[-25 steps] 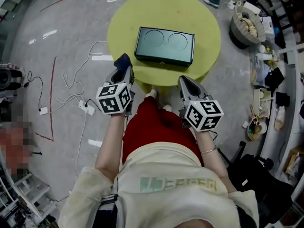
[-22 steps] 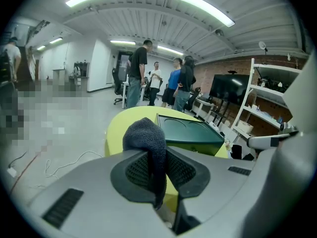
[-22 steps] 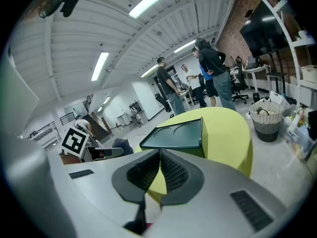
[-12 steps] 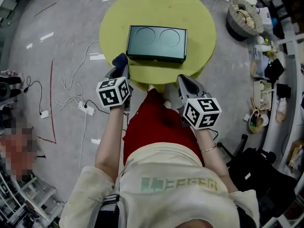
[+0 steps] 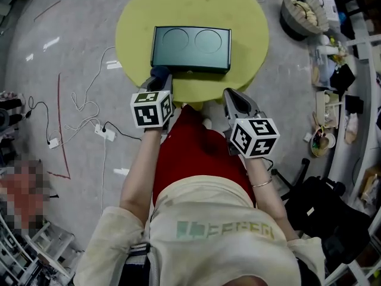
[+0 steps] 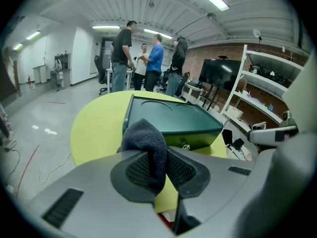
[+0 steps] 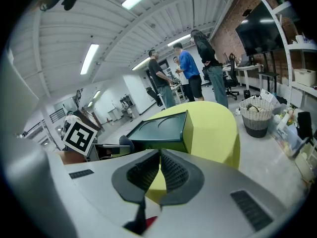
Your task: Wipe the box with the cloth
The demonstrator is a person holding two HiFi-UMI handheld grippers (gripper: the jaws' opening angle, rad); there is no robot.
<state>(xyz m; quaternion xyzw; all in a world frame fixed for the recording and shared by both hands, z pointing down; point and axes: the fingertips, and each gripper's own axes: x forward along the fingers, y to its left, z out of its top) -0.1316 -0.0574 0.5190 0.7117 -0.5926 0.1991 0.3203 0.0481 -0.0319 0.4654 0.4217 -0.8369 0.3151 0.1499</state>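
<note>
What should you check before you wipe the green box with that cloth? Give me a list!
1. Cloth gripped: ok. The left hand-held gripper is shut on the dark cloth.
2. Cloth touching the box: cannot tell. It sits right at the box's near left corner, but contact does not show.
3. Box top free of things: ok. Only its two round dents show.
4. Box fully on the yellow table: ok.
5. Right hand-held gripper out of the way: ok. Its jaws are together with nothing between them, and it is short of the box.
</note>
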